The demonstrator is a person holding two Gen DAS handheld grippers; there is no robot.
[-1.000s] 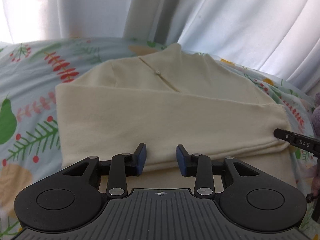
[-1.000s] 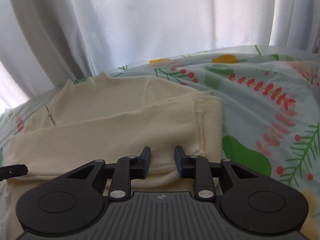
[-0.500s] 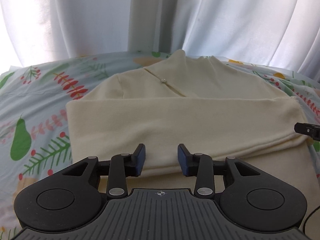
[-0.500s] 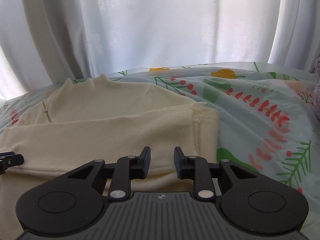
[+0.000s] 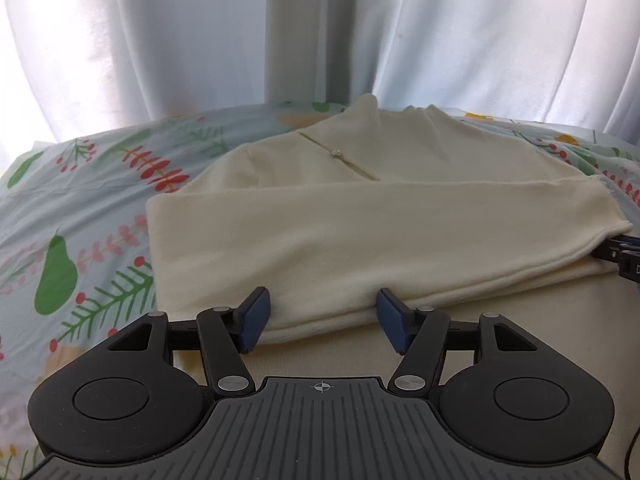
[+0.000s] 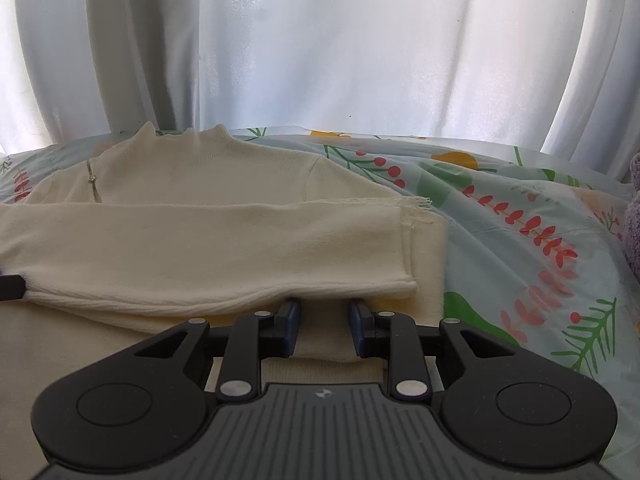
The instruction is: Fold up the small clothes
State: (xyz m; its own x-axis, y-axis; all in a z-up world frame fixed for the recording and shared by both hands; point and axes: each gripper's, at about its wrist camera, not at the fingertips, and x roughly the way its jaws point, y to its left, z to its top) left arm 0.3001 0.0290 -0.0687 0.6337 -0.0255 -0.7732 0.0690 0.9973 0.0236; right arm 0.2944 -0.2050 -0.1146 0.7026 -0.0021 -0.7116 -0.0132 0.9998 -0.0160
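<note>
A cream knit top (image 5: 360,232) lies on the floral sheet, its lower part folded up over the body, collar toward the curtain. It also shows in the right wrist view (image 6: 208,240). My left gripper (image 5: 322,316) is open, its blue pads on either side of the near folded edge at the left part. My right gripper (image 6: 324,320) is open more narrowly, fingers at the folded edge near the garment's right side. Its tip shows at the right edge of the left wrist view (image 5: 620,258). The left gripper's tip shows at the left edge of the right view (image 6: 10,286).
The floral bed sheet (image 5: 80,248) spreads left of the garment and also right of it (image 6: 540,240). White curtains (image 6: 320,48) hang right behind the bed. A purple plush thing (image 6: 634,220) sits at the far right.
Both grippers have drawn back and tilted up, so more curtain shows. The left jaws have opened wider. The folded flap lies released on the garment.
</note>
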